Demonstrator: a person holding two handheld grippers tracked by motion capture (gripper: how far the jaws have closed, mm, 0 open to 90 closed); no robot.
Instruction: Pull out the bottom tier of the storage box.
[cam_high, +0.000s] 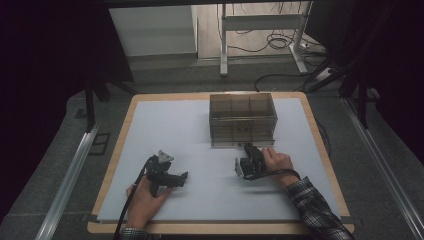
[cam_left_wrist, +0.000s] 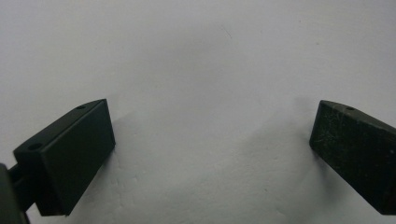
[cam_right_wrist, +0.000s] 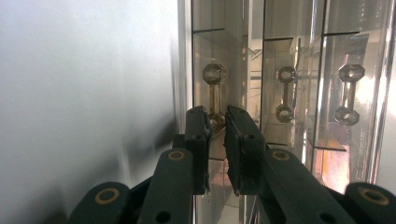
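My white table mat carries a smoky clear drawer cabinet at its far middle. My right claw pinches the bottom drawer's handle, jaws nearly together. My left claw rests wide open on the mat.

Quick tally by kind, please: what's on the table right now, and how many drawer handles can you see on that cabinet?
Clear drawer cabinet: 1
Drawer handles: 3
Grippers: 2, left gripper and right gripper
White mat: 1
Total: 7
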